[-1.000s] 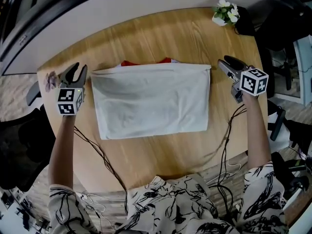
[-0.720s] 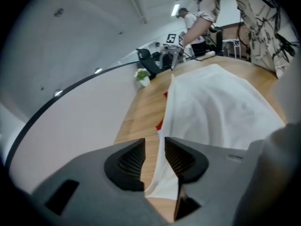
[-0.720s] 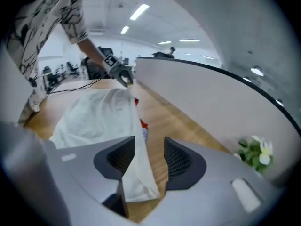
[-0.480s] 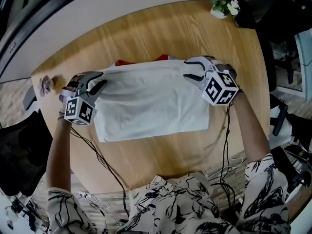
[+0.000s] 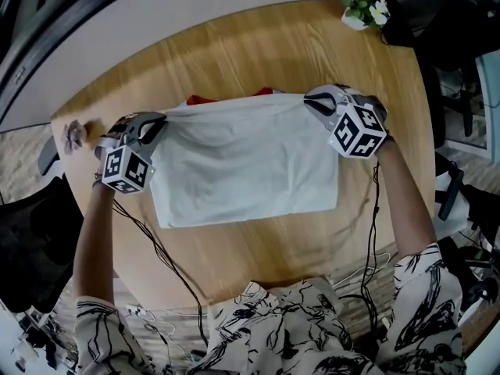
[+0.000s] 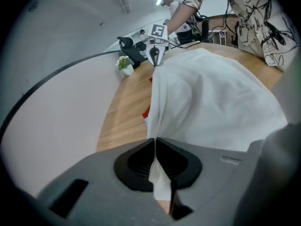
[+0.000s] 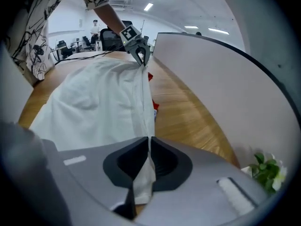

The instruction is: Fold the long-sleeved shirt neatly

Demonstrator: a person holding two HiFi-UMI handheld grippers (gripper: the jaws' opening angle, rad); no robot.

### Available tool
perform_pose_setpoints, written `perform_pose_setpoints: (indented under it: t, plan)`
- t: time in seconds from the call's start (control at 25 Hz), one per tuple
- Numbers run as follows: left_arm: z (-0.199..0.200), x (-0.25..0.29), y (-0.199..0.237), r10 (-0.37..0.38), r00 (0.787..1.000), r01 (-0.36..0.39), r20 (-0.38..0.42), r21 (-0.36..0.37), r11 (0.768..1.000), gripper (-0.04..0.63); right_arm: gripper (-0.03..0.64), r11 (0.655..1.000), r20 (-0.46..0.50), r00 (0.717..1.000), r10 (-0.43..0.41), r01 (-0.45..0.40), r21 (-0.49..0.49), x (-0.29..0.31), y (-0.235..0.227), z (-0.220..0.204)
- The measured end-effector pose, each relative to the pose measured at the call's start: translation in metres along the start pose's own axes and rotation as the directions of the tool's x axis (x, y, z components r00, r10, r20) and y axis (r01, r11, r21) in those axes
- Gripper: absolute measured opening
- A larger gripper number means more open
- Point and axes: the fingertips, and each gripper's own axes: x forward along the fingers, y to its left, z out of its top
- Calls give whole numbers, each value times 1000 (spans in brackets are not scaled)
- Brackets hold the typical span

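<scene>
A white long-sleeved shirt (image 5: 242, 166) lies folded into a rectangle on the round wooden table (image 5: 258, 49), with a bit of red showing at its far edge. My left gripper (image 5: 156, 123) has just closed and is shut on the shirt's far left corner; white cloth (image 6: 162, 182) is pinched between its pads. My right gripper (image 5: 312, 100) has just closed too and is shut on the far right corner, with cloth (image 7: 143, 173) between its jaws. The far edge (image 6: 157, 107) runs taut between the two grippers.
A small pot of white flowers (image 5: 363, 10) stands at the table's far right. A small pale object (image 5: 74, 135) lies near the left edge. Black cables (image 5: 156, 256) trail over the near rim. Black chairs stand on both sides.
Both grippers came in from beside the shirt to its far corners, rolled over, and closed on the cloth. The far edge now looks slightly lifted and stretched.
</scene>
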Motion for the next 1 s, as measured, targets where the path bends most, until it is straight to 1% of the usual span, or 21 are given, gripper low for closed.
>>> perform_pose_setpoints:
  t: [0.08, 0.16, 0.24, 0.28, 0.36, 0.4, 0.44, 0.48, 0.52, 0.56, 0.6, 0.64, 0.68, 0.72, 0.76, 0.84, 0.88, 0.92, 0.96, 1.0]
  plan:
    - [-1, 2, 4, -16, 1000, 17, 16, -86, 996, 25, 26, 997, 12, 1000, -3, 2, 81, -2, -9, -3]
    - [-4, 4, 8, -46, 998, 53, 41, -209, 977, 29, 26, 981, 34, 999, -1, -6, 193, -2, -17, -7]
    - [-6, 4, 13, -59, 996, 76, 64, -315, 946, 40, 26, 956, 44, 999, -5, -8, 292, 0, -23, -12]
    - [-7, 3, 16, -62, 995, 85, 76, -364, 927, 53, 26, 946, 41, 999, -11, -3, 325, 1, -26, -15]
    - [-11, 2, 21, -68, 993, 107, 102, -463, 880, 69, 29, 927, 31, 999, -29, 16, 374, 1, -32, -22]
    - [-15, 1, 25, -64, 993, 108, 104, -502, 858, 75, 32, 916, 27, 999, -37, 24, 400, 1, -34, -26]
    - [-21, 0, 29, -52, 994, 95, 94, -528, 844, 80, 42, 903, 21, 999, -43, 30, 428, 0, -36, -30]
    - [-27, -2, 34, -32, 996, 69, 78, -550, 832, 69, 43, 890, 13, 999, -50, 39, 454, -1, -38, -35]
    - [-35, -4, 40, -2, 998, 36, 59, -577, 816, 64, 43, 879, 2, 998, -62, 54, 474, -2, -39, -39]
    - [-42, -7, 48, 35, 999, -4, 38, -615, 789, 64, 44, 871, -8, 997, -82, 76, 485, -4, -42, -43]
    - [-50, -11, 57, 81, 997, -52, 14, -655, 754, 61, 48, 867, -13, 994, -108, 101, 488, -7, -44, -45]
    - [-54, -16, 66, 132, 991, -104, -11, -679, 727, 41, 60, 867, -10, 990, -138, 125, 481, -10, -47, -43]
    - [-52, -22, 73, 181, 983, -147, -19, -675, 723, 32, 76, 873, 2, 986, -165, 145, 465, -15, -49, -38]
    - [-42, -27, 77, 211, 977, -162, -1, -643, 748, 26, 89, 885, 27, 982, -186, 156, 438, -19, -49, -29]
    - [-25, -29, 75, 211, 977, -148, 38, -593, 792, 19, 104, 901, 61, 979, -196, 155, 404, -22, -48, -14]
    - [19, -23, 60, 142, 984, -78, 109, -452, 889, 51, 114, 939, 132, 974, -183, 133, 318, -24, -40, 21]
    - [37, -17, 49, 97, 988, -45, 124, -374, 926, 73, 129, 956, 155, 974, -163, 118, 267, -21, -34, 38]
    - [51, -10, 38, 57, 990, -16, 126, -300, 954, 85, 137, 971, 170, 976, -139, 101, 216, -16, -28, 53]
    - [60, -2, 28, 24, 992, 6, 121, -238, 971, 100, 141, 982, 178, 978, -112, 81, 171, -10, -22, 67]
    - [66, 5, 21, -1, 994, 22, 113, -189, 982, 111, 144, 989, 182, 980, -83, 59, 134, -2, -16, 78]
